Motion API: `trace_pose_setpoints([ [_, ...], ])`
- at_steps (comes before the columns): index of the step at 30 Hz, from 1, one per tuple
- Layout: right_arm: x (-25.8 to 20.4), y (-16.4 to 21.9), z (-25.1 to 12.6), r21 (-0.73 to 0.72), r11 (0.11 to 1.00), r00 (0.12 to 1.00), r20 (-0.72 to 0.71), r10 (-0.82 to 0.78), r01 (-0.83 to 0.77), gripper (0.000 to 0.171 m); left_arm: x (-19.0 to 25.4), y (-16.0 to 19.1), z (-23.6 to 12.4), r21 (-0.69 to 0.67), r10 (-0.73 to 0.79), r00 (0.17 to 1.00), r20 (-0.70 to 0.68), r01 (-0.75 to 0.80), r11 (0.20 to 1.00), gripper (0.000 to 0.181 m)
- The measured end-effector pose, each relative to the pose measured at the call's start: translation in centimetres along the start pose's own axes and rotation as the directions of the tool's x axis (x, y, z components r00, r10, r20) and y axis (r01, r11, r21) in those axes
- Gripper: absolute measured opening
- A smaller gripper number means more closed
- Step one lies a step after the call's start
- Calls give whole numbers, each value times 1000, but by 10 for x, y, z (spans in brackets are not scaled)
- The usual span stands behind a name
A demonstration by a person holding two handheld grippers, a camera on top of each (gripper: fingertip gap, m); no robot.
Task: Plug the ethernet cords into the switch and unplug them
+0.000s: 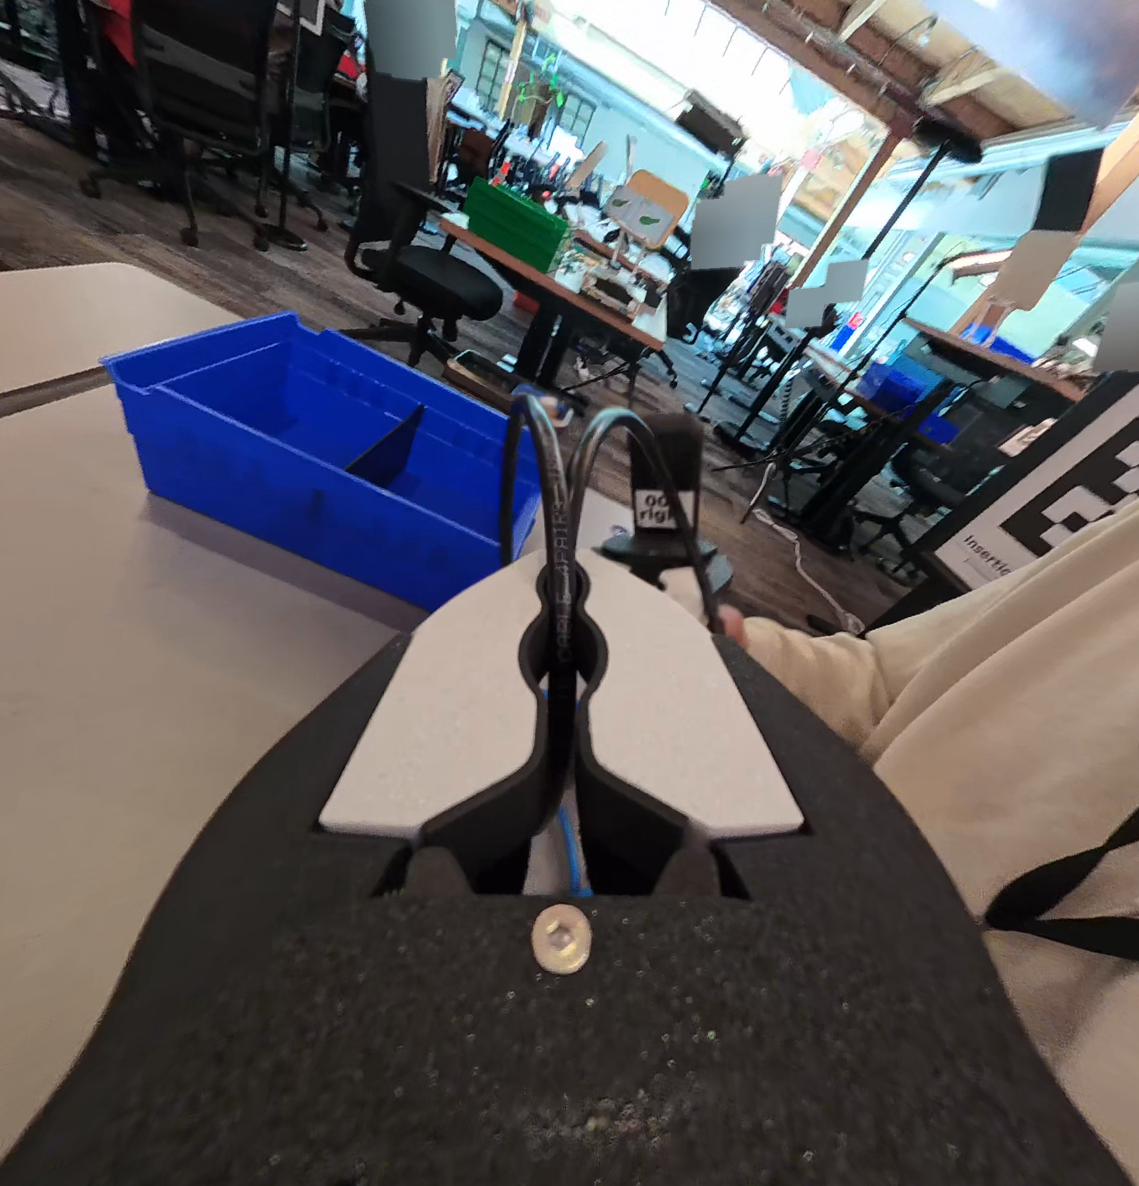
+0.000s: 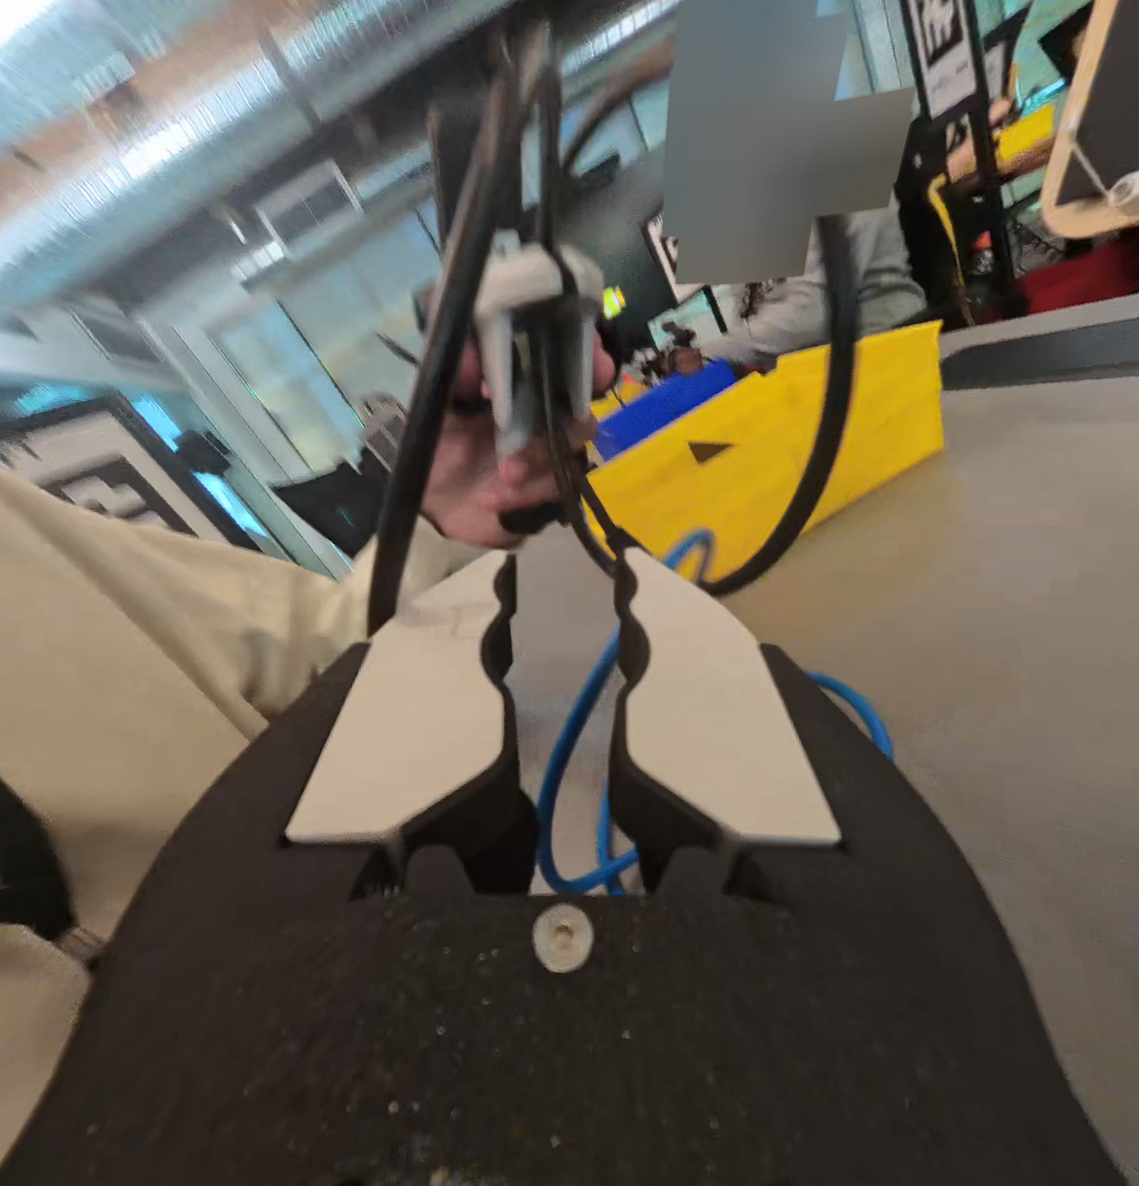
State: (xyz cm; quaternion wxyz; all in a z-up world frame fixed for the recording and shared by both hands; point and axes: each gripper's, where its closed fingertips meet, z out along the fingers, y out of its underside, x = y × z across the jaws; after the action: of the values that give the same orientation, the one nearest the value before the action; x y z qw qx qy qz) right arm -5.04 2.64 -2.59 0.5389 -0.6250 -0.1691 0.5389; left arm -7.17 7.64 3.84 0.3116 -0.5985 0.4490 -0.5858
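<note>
Clamping a black ethernet cord (image 1: 564, 616) between its pale fingers, the left gripper (image 1: 562, 577) holds the cord lengthwise in the notch, and the cord arches up past the fingertips and loops back down. A thin blue cord (image 1: 570, 853) shows in the gap below the black cord, down by the gripper's base. Beyond the black cord and to its left, a blue bin (image 1: 310, 449) with a dark divider sits on the grey table (image 1: 105, 674). Right of the cord lies a cream sleeve (image 1: 939, 674).

The right gripper (image 2: 564, 571) is released, jaws apart with nothing between them (a black ethernet cord (image 2: 592, 520) just touches the tip of one finger). The blue cord (image 2: 573, 738) curls on the table (image 2: 1003, 642) under that gripper. Ahead, the left gripper (image 2: 541, 359) appears blurred, held by a hand (image 2: 483, 488). A yellow bin (image 2: 779, 449) stands beyond the black cord, to its right. No switch is visible.
</note>
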Motion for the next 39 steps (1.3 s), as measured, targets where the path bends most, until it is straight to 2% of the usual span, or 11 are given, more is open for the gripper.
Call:
trace_pose_setpoints([
  [3,2,-20,-12,94,995,999,-7,40,-39,0,-6,15,0,-63,43,998,47,-40,997,1],
  [6,20,-24,-20,86,995,991,-119,59,-49,0,-14,33,1,-126,85,991,100,-72,989,1],
  [8,43,-12,-22,11,999,963,-267,33,-31,25,-11,38,0,-109,71,995,72,-63,992,1],
  [13,57,2,-9,-61,998,950,-310,-30,12,40,3,34,-3,-13,-53,996,-71,52,999,1],
  [15,58,2,-4,-63,998,955,-295,-38,20,32,5,35,-4,5,-79,991,-111,80,997,1],
  [17,57,3,-4,-103,995,961,-275,-41,13,6,0,41,-5,-7,-86,992,-95,86,996,1],
  [21,58,-34,-19,-224,953,871,-404,-279,201,5,-17,61,-10,-113,-25,999,37,29,993,10],
  [25,43,-67,-6,-487,799,753,-359,-551,352,6,-31,76,-16,-200,74,984,161,-40,979,22],
  [30,45,-67,-8,-856,429,673,-137,-727,289,6,-31,91,-30,-299,134,968,214,-66,952,34],
  [33,52,-71,-15,-919,290,634,-60,-771,266,6,-30,99,-47,-322,152,957,249,-67,944,41],
  [39,39,-50,9,-922,197,654,77,-753,335,6,-21,58,-54,-224,174,950,258,-117,968,45],
])
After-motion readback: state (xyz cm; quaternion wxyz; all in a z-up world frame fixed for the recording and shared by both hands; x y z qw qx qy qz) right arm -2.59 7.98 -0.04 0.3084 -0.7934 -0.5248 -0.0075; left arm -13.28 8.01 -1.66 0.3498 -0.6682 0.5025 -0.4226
